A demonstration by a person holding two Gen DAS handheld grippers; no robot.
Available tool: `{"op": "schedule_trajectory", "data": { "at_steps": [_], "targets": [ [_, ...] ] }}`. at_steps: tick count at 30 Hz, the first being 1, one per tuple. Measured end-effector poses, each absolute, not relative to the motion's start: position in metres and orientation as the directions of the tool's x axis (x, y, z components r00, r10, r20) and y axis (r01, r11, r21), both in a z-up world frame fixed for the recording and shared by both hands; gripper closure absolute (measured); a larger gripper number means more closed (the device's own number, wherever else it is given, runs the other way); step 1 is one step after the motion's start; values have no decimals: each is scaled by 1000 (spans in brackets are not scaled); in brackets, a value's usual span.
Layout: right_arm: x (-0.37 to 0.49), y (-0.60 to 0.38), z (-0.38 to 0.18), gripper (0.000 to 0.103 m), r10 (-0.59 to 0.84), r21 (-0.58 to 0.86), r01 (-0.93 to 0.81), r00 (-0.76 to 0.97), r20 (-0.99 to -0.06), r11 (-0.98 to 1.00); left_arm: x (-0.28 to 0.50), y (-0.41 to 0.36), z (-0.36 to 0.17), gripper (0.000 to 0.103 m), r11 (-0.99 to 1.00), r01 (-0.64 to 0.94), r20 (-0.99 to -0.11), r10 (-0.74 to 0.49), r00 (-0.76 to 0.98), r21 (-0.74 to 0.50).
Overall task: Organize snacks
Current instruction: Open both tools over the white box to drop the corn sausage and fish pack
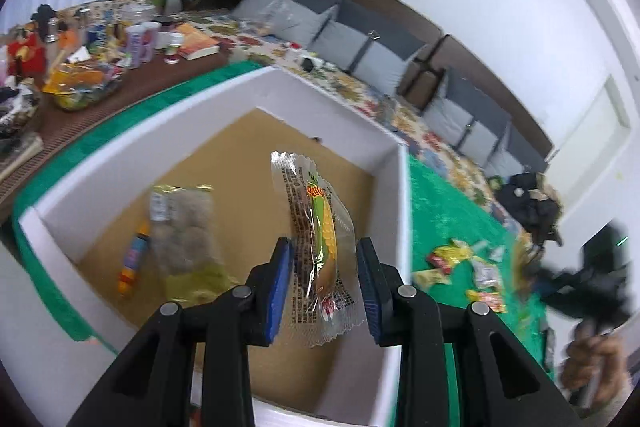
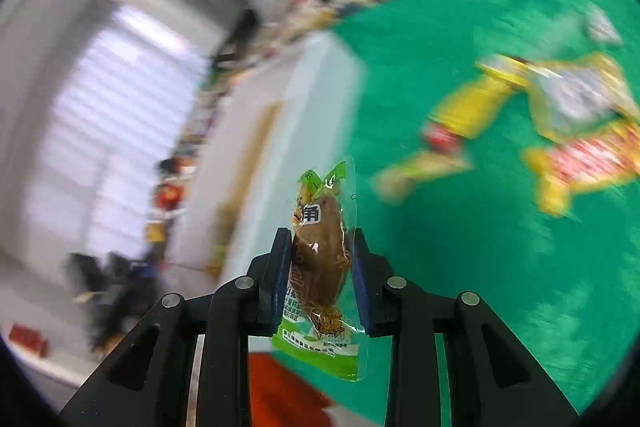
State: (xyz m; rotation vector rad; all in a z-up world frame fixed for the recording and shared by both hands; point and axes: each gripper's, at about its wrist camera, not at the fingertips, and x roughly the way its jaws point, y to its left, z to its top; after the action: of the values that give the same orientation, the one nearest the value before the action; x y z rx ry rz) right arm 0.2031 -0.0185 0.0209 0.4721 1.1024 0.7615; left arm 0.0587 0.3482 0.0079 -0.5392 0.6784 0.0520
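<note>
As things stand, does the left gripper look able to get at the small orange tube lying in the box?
Probably not yet: the left gripper is over the open box, nothing covering the orange tube, but the corn snack packet sits between its fingers.

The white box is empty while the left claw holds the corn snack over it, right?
Not empty. The left wrist view shows the box already holding two snacks, while the left claw has the corn snack over it.

My right-view loose snacks (image 2: pixel 560 131) motion-blurred, white box (image 2: pixel 280 131) smeared, my right gripper (image 1: pixel 588 287) blurred in left view
</note>
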Motion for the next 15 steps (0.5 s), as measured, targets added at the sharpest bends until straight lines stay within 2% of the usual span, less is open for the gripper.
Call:
{"op": "schedule_trajectory", "data": {
  "at_steps": [5,8,9,10,12,15],
  "targets": [
    [190,94,55,73,793,659,-474,160,-587,584,61,362,-9,70,883,-270,-681,-74,729,-385],
    [181,144,50,69,771,605,-538,144,-621,587,62,360,-23,56,898,-314,-736,-16,677,-308],
    [179,157,45,55,750,581,-545,144,-645,604,62,360,-30,49,899,-335,-755,8,656,-281],
    [178,162,40,46,738,571,-543,144,-659,616,62,361,-36,43,898,-351,-770,23,638,-265],
    [176,156,28,43,718,546,-536,176,-674,644,56,363,-42,24,889,-378,-778,41,627,-259],
    [170,124,23,42,689,496,-539,240,-684,680,47,357,-38,22,883,-370,-757,27,653,-287]
  ]
}}
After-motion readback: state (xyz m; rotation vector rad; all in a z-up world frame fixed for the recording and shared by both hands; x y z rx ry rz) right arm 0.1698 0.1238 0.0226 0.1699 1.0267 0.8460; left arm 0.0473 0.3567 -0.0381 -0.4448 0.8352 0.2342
